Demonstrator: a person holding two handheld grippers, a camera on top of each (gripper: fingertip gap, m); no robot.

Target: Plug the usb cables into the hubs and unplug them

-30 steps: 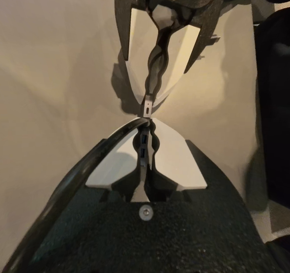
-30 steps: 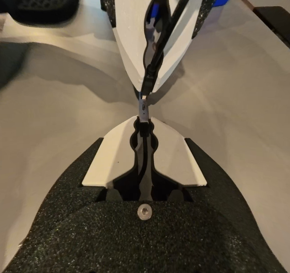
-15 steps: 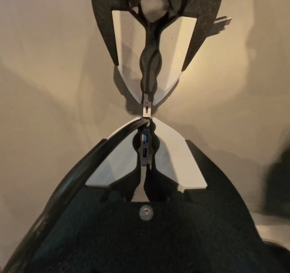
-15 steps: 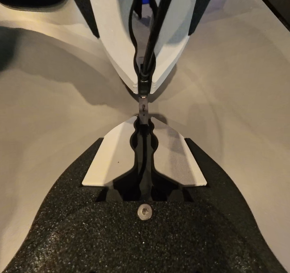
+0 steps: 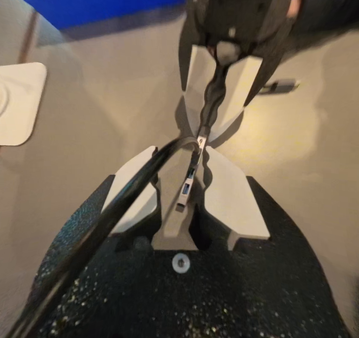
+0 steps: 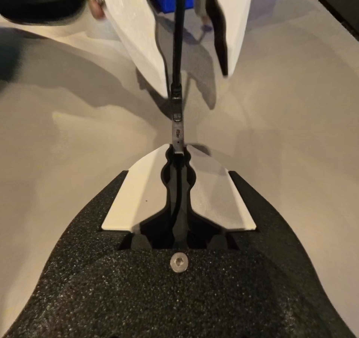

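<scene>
A plain beige table (image 5: 101, 99) carries everything here, its surface matte and crossed by soft shadows. Taking the white rounded-corner pad (image 5: 17, 103) as the landmark, which lies flat on the table, a blue block (image 5: 97, 0) stands beyond it, towards the table's far edge. Well away from the pad, across the table's middle, a small dark connector (image 5: 279, 86) lies flat. In the right wrist view a dark flat slab (image 6: 342, 8) rests on the table; its place relative to the pad cannot be told.
</scene>
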